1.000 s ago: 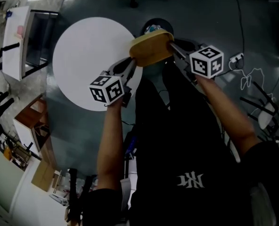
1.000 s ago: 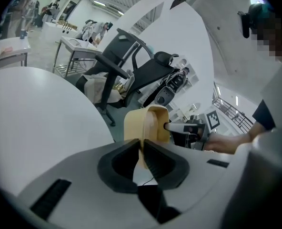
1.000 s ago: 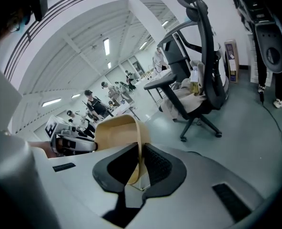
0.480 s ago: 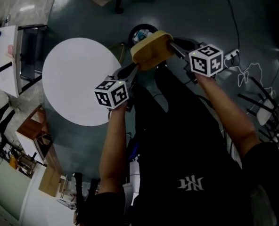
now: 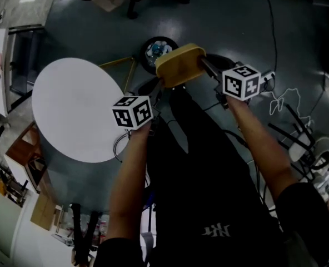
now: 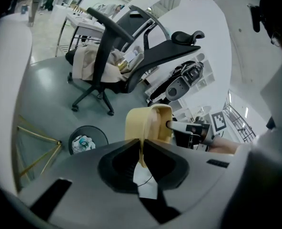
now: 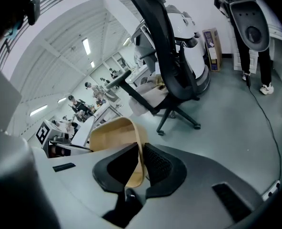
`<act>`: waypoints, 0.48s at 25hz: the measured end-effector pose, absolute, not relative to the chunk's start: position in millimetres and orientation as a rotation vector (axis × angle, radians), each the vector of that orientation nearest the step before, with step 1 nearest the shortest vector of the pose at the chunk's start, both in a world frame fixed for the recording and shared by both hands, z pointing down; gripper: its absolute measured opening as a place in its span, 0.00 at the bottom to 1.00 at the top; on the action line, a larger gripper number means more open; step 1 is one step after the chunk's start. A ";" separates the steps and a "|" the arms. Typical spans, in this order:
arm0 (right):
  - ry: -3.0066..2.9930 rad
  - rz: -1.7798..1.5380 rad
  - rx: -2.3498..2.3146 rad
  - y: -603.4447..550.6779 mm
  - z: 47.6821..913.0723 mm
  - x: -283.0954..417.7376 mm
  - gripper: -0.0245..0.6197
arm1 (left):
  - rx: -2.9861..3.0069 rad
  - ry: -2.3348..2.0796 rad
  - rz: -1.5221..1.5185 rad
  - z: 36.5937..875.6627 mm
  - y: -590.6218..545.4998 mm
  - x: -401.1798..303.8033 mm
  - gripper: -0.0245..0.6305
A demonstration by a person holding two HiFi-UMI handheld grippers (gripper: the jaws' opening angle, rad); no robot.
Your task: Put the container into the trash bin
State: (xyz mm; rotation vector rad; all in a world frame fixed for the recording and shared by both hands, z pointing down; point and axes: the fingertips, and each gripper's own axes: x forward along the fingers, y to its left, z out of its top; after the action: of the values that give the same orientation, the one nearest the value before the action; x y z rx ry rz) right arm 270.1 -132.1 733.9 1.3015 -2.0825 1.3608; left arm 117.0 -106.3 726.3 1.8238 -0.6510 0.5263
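Left hand-held gripper (image 6: 142, 144) is closing its jaws on one rim of the yellow container (image 5: 180, 64). The right hand-held gripper (image 7: 142, 152) pinches the other rim. The container hangs in the air near the trash bin (image 5: 155, 50). It is not dropped in yet.

Your head view looks steeply down over both arms (image 5: 128, 177) to the floor (image 5: 231, 21). The left gripper view looks forward and to your right, the right gripper view forward and to your left, both close on the container (image 5: 178, 65), which all three views share.
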 end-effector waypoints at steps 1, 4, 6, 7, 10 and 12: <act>-2.073 1.368 1.295 -131.7 744.1 273.1 0.14 | 1.799 -0.658 0.525 736.4 -104.4 119.7 0.08; -2.039 1.383 1.275 -131.5 773.9 281.8 0.14 | 1.735 -0.700 0.539 766.6 -100.0 128.5 0.08; -2.023 1.380 1.262 -133.7 790.0 283.3 0.14 | 1.714 -0.751 0.566 783.3 -99.6 130.7 0.08; -2.020 1.378 1.252 -134.8 798.0 282.2 0.14 | 1.706 -0.788 0.583 791.2 -99.9 129.7 0.08; -2.022 1.373 1.208 -137.5 824.1 275.3 0.14 | 1.679 -0.922 0.621 815.3 -104.1 122.5 0.08; -2.019 1.376 1.178 -136.5 842.6 271.5 0.14 | 1.660 -0.997 0.643 831.8 -106.0 117.9 0.07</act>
State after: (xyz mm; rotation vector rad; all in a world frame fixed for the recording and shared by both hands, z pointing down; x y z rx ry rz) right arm 271.5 -136.5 842.6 1.1779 -2.0193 1.3756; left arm 117.9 -106.0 831.8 1.6598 -0.9967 0.6426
